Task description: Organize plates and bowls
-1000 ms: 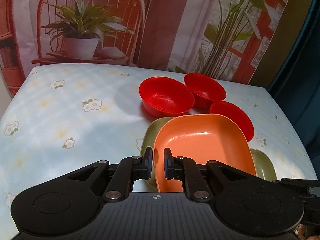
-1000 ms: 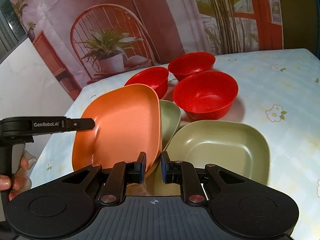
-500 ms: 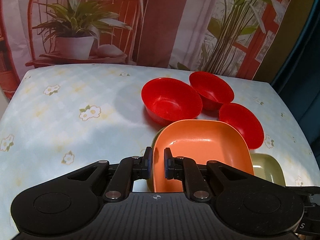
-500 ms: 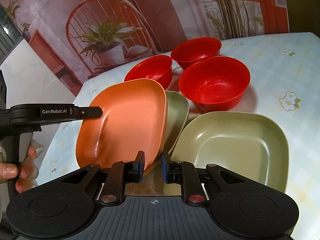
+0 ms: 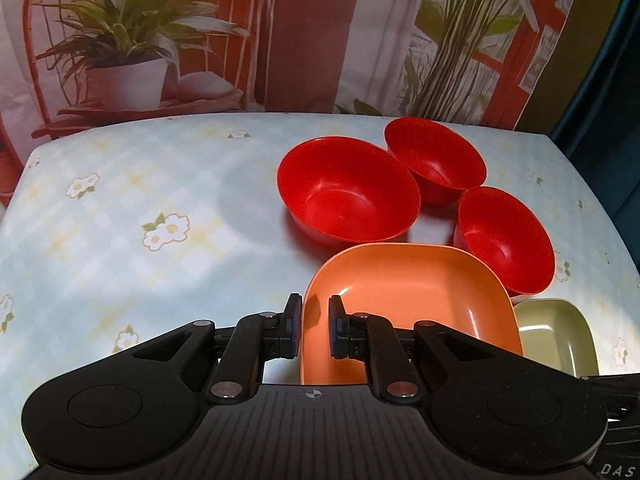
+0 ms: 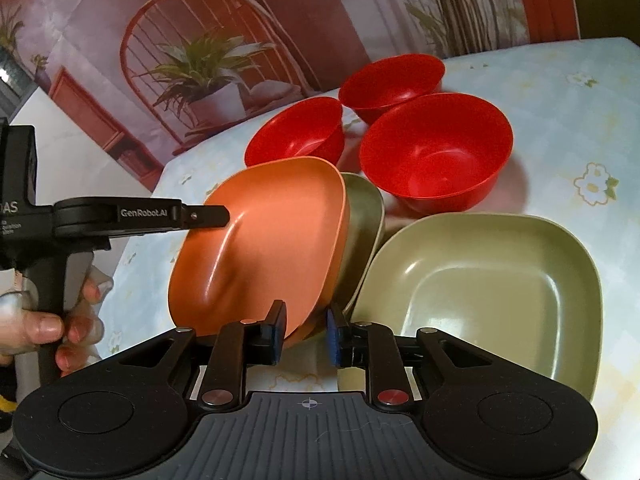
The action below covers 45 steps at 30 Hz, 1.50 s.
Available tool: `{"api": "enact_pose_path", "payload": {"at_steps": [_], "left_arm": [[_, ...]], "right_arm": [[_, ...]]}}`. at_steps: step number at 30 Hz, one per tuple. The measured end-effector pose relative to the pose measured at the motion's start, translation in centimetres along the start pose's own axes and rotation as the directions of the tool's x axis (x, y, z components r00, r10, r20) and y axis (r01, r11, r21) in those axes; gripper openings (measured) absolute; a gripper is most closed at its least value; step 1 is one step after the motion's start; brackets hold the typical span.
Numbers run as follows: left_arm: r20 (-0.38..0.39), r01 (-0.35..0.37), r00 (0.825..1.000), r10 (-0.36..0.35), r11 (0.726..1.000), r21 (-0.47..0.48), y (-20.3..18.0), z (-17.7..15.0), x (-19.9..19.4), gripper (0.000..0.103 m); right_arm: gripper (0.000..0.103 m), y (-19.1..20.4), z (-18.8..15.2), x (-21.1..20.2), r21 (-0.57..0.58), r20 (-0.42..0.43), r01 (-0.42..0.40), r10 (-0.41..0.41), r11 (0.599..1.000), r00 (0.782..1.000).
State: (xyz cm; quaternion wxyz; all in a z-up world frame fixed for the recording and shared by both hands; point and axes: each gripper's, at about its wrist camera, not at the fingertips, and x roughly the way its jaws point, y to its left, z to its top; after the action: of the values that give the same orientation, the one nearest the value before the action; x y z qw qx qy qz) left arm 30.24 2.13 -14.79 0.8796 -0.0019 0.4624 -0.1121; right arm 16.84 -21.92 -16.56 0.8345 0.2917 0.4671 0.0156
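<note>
Both plates (image 6: 260, 240) tilt lower now, your left claw (image 5: 314, 330) clamped on orange, right claw (image 6: 306, 336) opening off them.

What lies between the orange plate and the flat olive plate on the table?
In the right wrist view, a second olive plate leans tilted between the orange plate and the flat olive plate.

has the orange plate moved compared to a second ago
Yes. In the right wrist view the orange plate, held by the left claw, has tipped lower toward the green plate beneath it.
</note>
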Motion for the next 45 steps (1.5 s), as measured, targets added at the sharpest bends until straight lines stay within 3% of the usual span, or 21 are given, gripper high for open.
{"api": "enact_pose_path", "payload": {"at_steps": [16, 22, 27, 30, 34, 37, 45], "left_arm": [[-0.031, -0.011, 0.999, 0.011, 1.000, 0.007, 0.1, 0.6, 2.4, 0.013], [-0.032, -0.016, 0.999, 0.016, 1.000, 0.014, 0.1, 0.4, 2.5, 0.013], [-0.027, -0.019, 0.999, 0.019, 1.000, 0.000, 0.5, 0.4, 2.4, 0.013], [-0.025, -0.017, 1.000, 0.017, 1.000, -0.001, 0.5, 0.3, 2.3, 0.013], [-0.026, -0.009, 1.000, 0.009, 1.000, -0.003, 0.5, 0.1, 2.2, 0.013], [-0.029, -0.009, 1.000, 0.009, 1.000, 0.000, 0.4, 0.0, 2.3, 0.013], [-0.027, -0.013, 1.000, 0.013, 1.000, -0.007, 0.5, -0.1, 2.2, 0.013]], "right_arm": [[0.022, 0.3, 1.3, 0.5, -0.023, 0.002, 0.031, -0.031, 0.999, 1.000], [0.033, 1.0, 1.4, 0.4, -0.088, 0.010, 0.063, -0.062, 0.994, 0.998], [0.034, 0.8, 1.8, -0.3, -0.092, 0.034, 0.078, -0.075, 0.993, 0.997], [0.028, 0.6, 2.2, -0.4, -0.097, 0.048, 0.085, -0.081, 0.992, 0.996], [0.012, 0.3, 2.3, 0.1, -0.100, 0.045, 0.089, -0.084, 0.991, 0.995], [0.008, 0.6, 2.0, 0.8, -0.129, 0.034, 0.100, -0.096, 0.987, 0.995], [0.008, 0.6, 1.6, 1.3, -0.132, 0.025, 0.099, -0.097, 0.986, 0.995]]}}
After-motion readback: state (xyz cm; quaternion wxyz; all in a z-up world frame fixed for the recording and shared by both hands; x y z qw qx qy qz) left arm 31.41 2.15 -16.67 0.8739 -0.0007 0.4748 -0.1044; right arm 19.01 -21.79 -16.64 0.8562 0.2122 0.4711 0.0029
